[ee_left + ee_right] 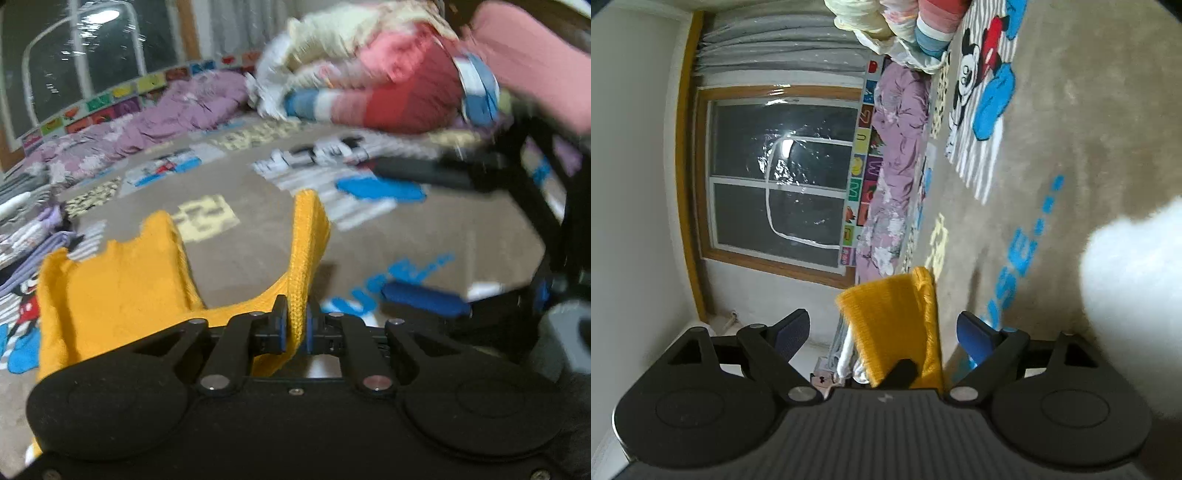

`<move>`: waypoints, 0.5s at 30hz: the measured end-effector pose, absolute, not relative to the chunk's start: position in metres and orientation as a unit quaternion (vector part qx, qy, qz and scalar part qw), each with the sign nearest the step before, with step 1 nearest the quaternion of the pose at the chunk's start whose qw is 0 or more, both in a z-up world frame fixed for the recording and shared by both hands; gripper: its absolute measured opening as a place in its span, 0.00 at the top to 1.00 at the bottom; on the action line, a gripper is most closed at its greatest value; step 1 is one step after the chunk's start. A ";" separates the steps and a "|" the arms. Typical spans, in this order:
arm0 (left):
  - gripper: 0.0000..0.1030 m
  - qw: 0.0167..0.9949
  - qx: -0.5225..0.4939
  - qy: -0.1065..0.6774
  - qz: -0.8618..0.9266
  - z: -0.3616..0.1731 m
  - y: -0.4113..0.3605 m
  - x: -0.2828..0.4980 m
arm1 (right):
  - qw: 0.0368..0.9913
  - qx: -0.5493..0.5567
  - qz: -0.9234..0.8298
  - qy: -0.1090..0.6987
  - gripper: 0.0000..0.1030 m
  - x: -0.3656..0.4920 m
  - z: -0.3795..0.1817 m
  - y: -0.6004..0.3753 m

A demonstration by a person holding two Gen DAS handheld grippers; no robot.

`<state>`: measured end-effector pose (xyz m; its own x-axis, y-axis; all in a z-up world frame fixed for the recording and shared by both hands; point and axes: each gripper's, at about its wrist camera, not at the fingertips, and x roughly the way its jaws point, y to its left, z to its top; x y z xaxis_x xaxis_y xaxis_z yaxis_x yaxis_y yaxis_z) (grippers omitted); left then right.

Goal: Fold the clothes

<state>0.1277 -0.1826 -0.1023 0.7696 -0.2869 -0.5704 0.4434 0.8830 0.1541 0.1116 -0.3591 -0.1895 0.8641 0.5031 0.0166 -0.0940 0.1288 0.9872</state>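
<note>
Pinching a ribbed edge of the yellow knit top, the left tongs are squeezed shut on it. The rest of the top hangs down to the left, just over the carpet.

The right tongs are wide open and hold nothing. In the right wrist view a yellow flap of the top sits between the two fingers, but I cannot tell if it touches them.

Far off lie a pile of blankets and a purple quilt.

I think the top is being lifted to spread it out. To do that well, close the right tongs on another edge, keep both grips tight, and pull the cloth flat so it does not bunch up.
</note>
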 end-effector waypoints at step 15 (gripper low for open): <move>0.48 0.954 0.031 0.251 -0.161 -0.044 -0.046 0.078 | 0.761 0.579 0.204 0.211 0.16 0.099 -0.178 -0.350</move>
<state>0.0778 -0.0465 -0.0436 0.8227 -0.2912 -0.4882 0.3226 0.9463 -0.0208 0.0993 -0.3500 -0.1783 0.8282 0.5541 -0.0840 -0.0662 0.2455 0.9671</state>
